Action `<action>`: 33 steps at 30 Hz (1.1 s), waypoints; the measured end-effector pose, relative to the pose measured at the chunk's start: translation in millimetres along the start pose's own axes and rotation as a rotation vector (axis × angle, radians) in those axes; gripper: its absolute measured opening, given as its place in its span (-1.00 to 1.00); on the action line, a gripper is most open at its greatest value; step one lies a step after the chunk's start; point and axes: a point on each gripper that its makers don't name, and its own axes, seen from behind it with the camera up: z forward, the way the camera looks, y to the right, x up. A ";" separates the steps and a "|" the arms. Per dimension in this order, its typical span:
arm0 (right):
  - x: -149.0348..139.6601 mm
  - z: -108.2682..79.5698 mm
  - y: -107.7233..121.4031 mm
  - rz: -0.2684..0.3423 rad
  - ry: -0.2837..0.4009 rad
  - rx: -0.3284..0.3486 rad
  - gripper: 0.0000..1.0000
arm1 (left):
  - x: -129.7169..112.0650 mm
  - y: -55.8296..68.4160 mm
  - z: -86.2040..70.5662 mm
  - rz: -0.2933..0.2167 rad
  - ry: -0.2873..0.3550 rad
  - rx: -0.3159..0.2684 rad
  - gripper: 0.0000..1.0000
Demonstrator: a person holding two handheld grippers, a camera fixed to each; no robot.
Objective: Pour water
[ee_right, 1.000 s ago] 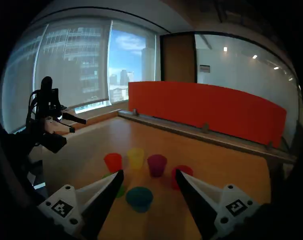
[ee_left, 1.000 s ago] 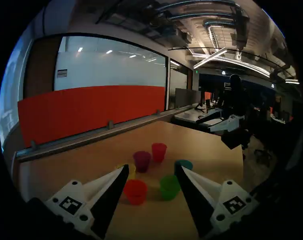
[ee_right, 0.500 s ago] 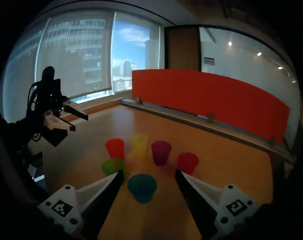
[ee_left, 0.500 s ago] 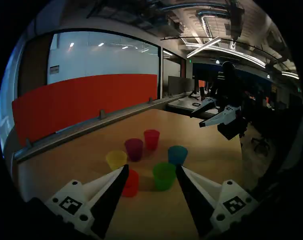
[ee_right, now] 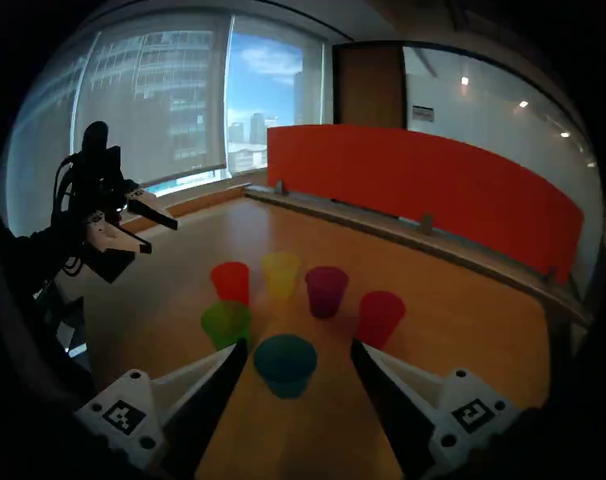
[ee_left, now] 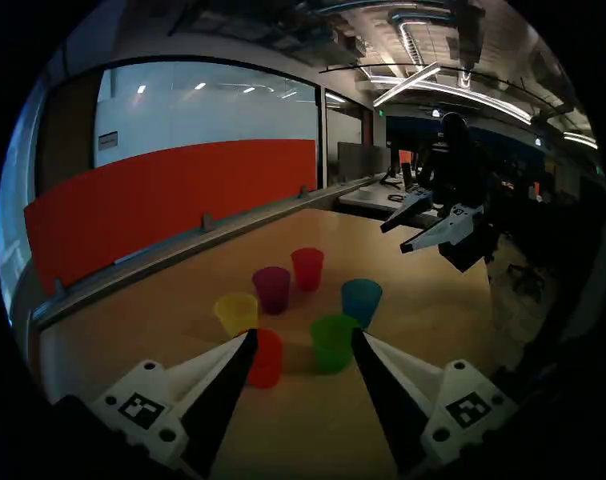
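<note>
Standing upright, mouths up: cups (ee_left: 360,300); left hand-held gripper (ee_left: 303,334), right hand-held gripper (ee_right: 298,344) apart

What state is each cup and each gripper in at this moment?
left gripper: open, holding nothing.
right gripper: open, holding nothing.
orange-red cup: upright on the table, ungripped.
green cup: upright, ungripped.
yellow cup: upright, ungripped.
purple cup: upright, ungripped.
red cup: upright, ungripped.
teal cup: upright, ungripped.
Contents of all cups: cannot tell.
</note>
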 end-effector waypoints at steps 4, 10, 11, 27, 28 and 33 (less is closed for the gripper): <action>-15.3 9.0 -1.4 0.005 -0.029 0.007 1.00 | -3.4 -0.3 2.7 0.003 -0.007 0.001 0.72; -38.8 21.7 -4.7 0.012 -0.074 0.021 1.00 | -6.6 -2.8 5.3 0.006 -0.014 0.003 0.72; -42.1 23.6 -5.3 0.012 -0.081 0.023 1.00 | -6.7 -3.4 5.8 0.006 -0.015 0.003 0.72; -67.9 54.9 -13.2 -0.004 -0.148 0.055 1.00 | -12.7 -11.2 11.6 -0.008 -0.024 0.008 0.72; -68.6 57.1 -13.0 -0.006 -0.150 0.055 1.00 | -12.6 -11.3 11.9 -0.008 -0.023 0.007 0.72; -72.1 68.8 -12.2 -0.016 -0.160 0.061 1.00 | -13.1 -11.6 13.2 -0.009 -0.023 0.004 0.72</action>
